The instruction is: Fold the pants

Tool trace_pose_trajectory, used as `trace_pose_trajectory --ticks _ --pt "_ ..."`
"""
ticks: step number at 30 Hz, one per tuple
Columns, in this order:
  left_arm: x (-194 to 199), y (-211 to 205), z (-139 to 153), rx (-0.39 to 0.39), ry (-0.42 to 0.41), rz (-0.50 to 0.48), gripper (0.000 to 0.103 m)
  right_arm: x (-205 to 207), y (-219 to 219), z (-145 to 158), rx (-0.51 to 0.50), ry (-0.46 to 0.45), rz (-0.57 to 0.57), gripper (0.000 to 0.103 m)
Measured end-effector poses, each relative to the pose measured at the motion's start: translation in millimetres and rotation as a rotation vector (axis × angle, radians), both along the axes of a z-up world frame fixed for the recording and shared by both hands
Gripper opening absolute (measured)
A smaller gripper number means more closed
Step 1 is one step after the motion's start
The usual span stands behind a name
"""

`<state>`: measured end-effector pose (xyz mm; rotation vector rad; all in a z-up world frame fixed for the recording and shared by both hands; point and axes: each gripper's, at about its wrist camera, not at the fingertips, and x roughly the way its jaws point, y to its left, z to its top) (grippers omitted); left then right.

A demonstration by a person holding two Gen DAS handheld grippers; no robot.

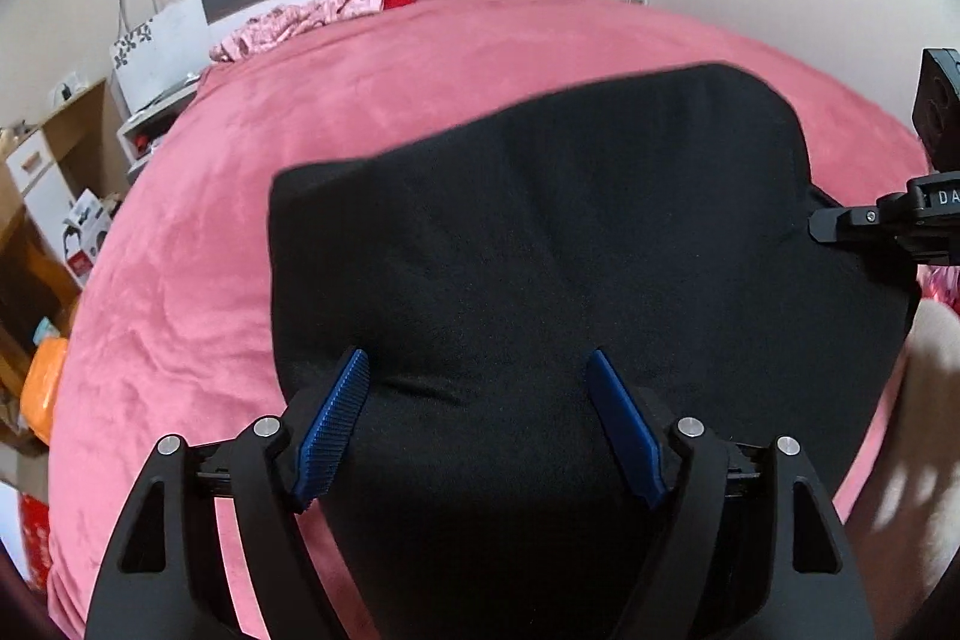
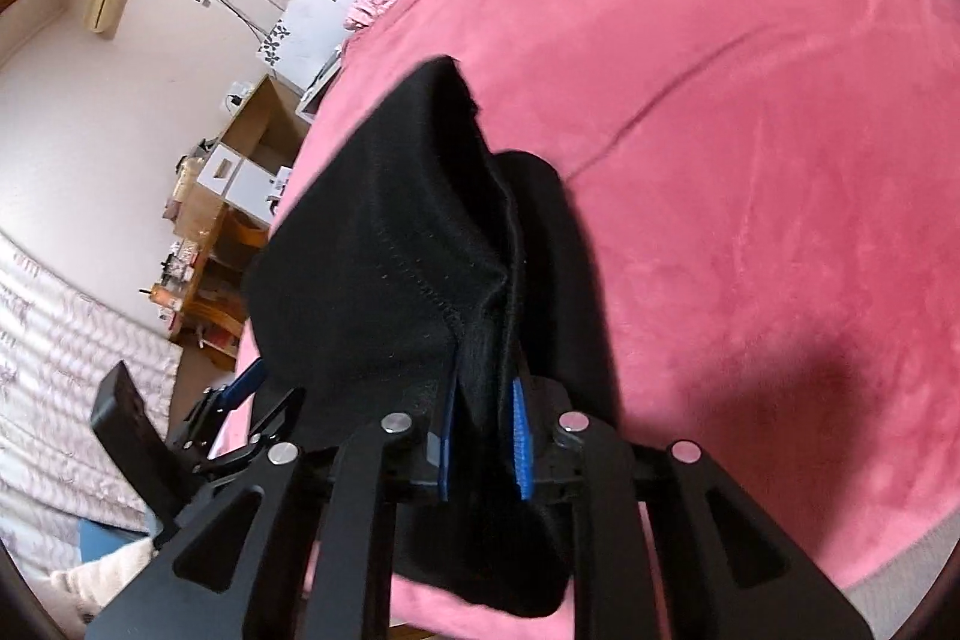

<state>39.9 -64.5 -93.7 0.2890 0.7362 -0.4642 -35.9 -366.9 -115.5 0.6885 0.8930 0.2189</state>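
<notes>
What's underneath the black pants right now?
The black pants lie over a pink bedspread, which shows all around them. The right gripper pinches one edge; the left gripper is open. Whatever is beneath the cloth itself is covered.

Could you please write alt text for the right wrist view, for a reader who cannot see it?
The right gripper, seen from its own fisheye camera, is shut on a bunched fold of black pants held over a pink bedspread. The left gripper is at lower left, beside the pants.
</notes>
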Motion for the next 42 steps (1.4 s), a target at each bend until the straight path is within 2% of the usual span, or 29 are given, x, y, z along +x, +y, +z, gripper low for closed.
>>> trace_pose_trajectory --ticks 3,5,6,7,8,11,14,16,17,20,24,25,27,28,32,34,38,42 --pt "-2.4 2.3 -1.6 0.0 -0.023 -0.008 0.075 0.5 -1.9 -3.6 0.007 -0.01 -0.011 0.019" --pt "-3.0 6.8 3.5 -0.011 0.003 -0.014 0.075 -1.5 -2.4 5.4 -0.004 -0.001 -0.004 0.025" --pt "-2.2 11.7 8.7 -0.032 0.031 -0.013 0.075 -2.9 -3.3 11.1 -0.027 0.0 -0.006 0.027" --pt "-2.5 14.9 13.2 -0.051 0.052 -0.01 0.075 -5.1 -5.2 21.1 -0.072 -0.01 -0.02 0.034" --pt "-1.9 21.1 19.6 -0.075 0.074 -0.001 0.075 -4.7 -5.7 33.9 -0.118 -0.033 -0.033 0.035" --pt "2.5 31.9 37.9 -0.16 0.111 0.045 0.075 -1.5 7.1 66.8 -0.193 -0.117 -0.02 0.035" --pt "19.8 24.6 55.6 -0.236 0.145 0.054 0.076 11.8 25.2 85.4 -0.234 -0.157 0.036 0.034" --pt "27.8 10.8 61.2 -0.231 0.136 0.035 0.076 26.9 41.0 91.3 -0.283 -0.17 0.078 0.033" --pt "34.6 -1.8 63.4 -0.204 0.124 0.016 0.076 32.9 48.2 91.6 -0.306 -0.169 0.093 0.032" --pt "51.5 -26.6 60.2 -0.159 0.127 -0.026 0.076 59.7 69.8 85.3 -0.352 -0.168 0.149 0.032" --pt "80.2 -41.1 42.8 -0.09 0.122 -0.001 0.076 87.3 81.0 65.5 -0.408 -0.145 0.167 0.033" --pt "86.5 -40.9 37.4 -0.073 0.125 0.016 0.079 92.6 81.8 57.7 -0.431 -0.132 0.169 0.033" --pt "96.2 -35.9 24.3 -0.076 0.134 0.042 0.088 101.6 77.7 39.1 -0.46 -0.096 0.166 0.029" --pt "99.7 -33.4 17.5 -0.085 0.142 0.044 0.089 104.4 75.1 28.9 -0.462 -0.083 0.163 0.025" --pt "116.2 -30.5 -2.7 -0.126 0.188 0.049 0.092 113.4 70.0 -0.3 -0.46 -0.102 0.12 0.025" --pt "121.9 -31.4 -7.3 -0.118 0.194 0.05 0.093 119.5 68.1 -8.3 -0.455 -0.1 0.097 0.025" --pt "125.3 -30.7 -11.5 -0.122 0.19 0.04 0.094 118.9 61.0 -12.0 -0.42 -0.114 0.08 0.025" --pt "117.3 -30.1 -6.6 -0.122 0.164 0.035 0.094 108.8 66.9 -4.9 -0.471 -0.157 0.066 0.027"
